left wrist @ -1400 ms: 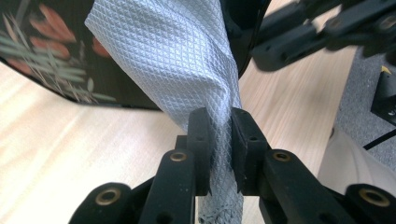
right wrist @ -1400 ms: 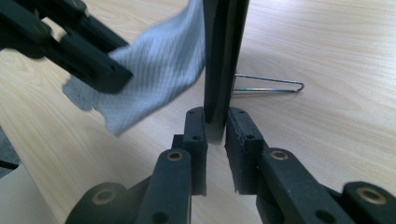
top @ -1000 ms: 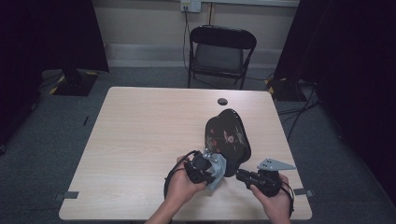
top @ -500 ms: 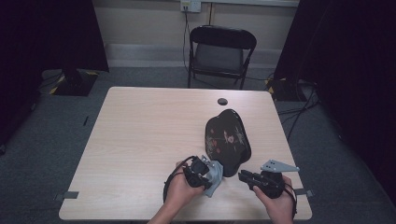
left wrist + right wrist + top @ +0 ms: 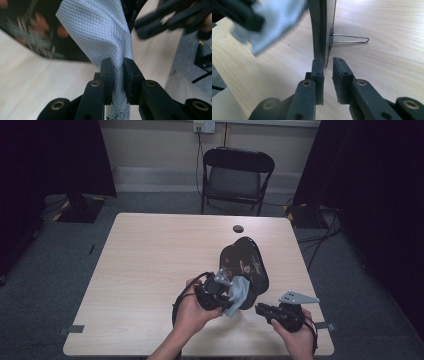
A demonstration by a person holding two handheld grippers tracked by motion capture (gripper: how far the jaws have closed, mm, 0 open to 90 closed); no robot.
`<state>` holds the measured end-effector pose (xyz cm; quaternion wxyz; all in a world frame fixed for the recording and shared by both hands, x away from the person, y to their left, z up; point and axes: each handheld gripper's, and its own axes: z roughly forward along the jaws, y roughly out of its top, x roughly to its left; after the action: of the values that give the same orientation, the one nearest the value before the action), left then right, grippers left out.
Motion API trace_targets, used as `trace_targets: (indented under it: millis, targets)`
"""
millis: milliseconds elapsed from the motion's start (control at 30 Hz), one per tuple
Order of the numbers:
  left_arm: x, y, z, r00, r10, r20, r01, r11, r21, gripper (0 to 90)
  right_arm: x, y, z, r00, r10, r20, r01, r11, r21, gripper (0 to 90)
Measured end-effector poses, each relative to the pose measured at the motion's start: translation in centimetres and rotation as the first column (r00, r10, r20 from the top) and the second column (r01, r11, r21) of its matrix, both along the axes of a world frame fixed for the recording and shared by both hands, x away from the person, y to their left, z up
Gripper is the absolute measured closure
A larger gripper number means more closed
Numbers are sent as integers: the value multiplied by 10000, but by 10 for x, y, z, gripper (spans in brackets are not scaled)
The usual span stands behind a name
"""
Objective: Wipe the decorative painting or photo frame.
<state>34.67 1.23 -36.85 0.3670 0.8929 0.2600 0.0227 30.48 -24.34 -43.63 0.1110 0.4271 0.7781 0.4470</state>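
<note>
Presently, left gripper (image 5: 117, 66) is clamped on a grey cloth (image 5: 100, 32); right gripper (image 5: 327, 65) grips the black frame's (image 5: 318, 27) edge. No legible writing.

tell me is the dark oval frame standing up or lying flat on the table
Standing up: the dark oval frame rises edge-on from the table, with its wire stand behind.

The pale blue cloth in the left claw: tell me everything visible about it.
The cloth is pale blue-grey with a fine diamond-embossed weave, like a disposable wipe. It is bunched where the left claw pinches it, jaws shut on it, then fans out wider beyond. It lies against the front of the dark oval frame standing on the table.
</note>
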Motion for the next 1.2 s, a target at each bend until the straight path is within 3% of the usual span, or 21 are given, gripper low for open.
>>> trace_targets:
  millis: [200, 267, 333, 800, 1200]
  targets:
    - [-5, -7, 48, 9955, -255, 908, 283, 9992, -292, 793, 1, 0, -2, 10000, 0, -38, 0, 9999, -101, 810]
    - [-8, -10, 57, 9937, -323, 1069, 382, 9978, -538, 792, 1, 1, -3, 10000, 25, -54, -25, 9999, -136, 813]
    - [-9, -14, 59, 9925, -496, 1114, 550, 9974, -464, 793, 2, 2, -3, 10000, 49, -5, -49, 9999, -104, 815]
    - [-13, -18, 4, 9972, -710, 231, 709, 9975, 60, 791, 2, 3, -2, 9999, 99, 45, -98, 9996, -263, 824]
    - [-11, -12, -41, 9980, -382, -509, 400, 9986, 346, 791, 2, 1, -2, 9999, 25, 102, -23, 9998, -203, 823]
